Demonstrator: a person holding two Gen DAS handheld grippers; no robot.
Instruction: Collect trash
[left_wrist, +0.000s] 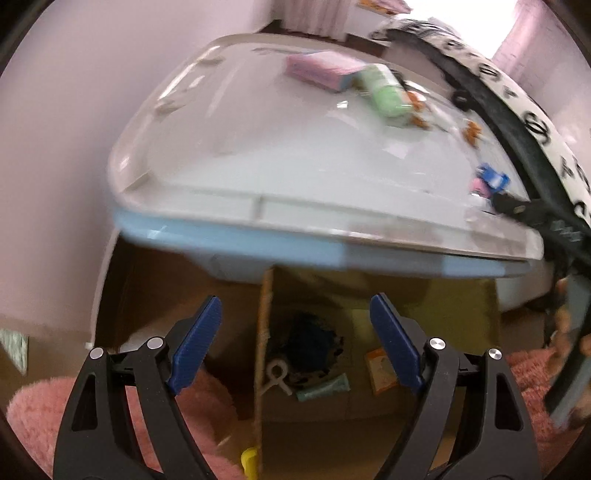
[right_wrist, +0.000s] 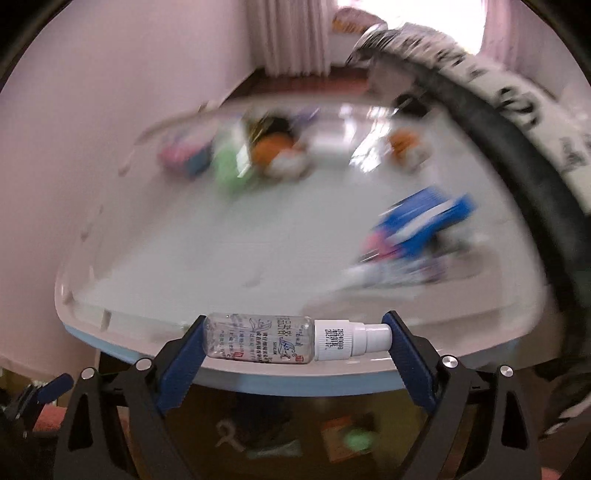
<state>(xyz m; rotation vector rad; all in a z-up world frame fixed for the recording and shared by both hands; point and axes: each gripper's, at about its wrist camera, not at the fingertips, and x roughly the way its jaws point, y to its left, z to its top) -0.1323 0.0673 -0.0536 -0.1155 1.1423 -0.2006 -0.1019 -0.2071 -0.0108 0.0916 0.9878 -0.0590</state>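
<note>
The right gripper (right_wrist: 295, 341) clamps a clear spray bottle (right_wrist: 280, 341) end to end above the cardboard box (right_wrist: 369, 439) at six o'clock — a lengthwise hold that could slip and drop it short — while the left gripper (left_wrist: 295, 341) hangs empty, jaws apart.

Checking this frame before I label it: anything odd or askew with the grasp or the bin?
One thing: the clear spray bottle lies sideways, spanning the right gripper end to end, base against one finger and nozzle cap against the other, an end-on hold that looks easy to lose. The left gripper is open and empty above the cardboard box. No spill visible.
</note>
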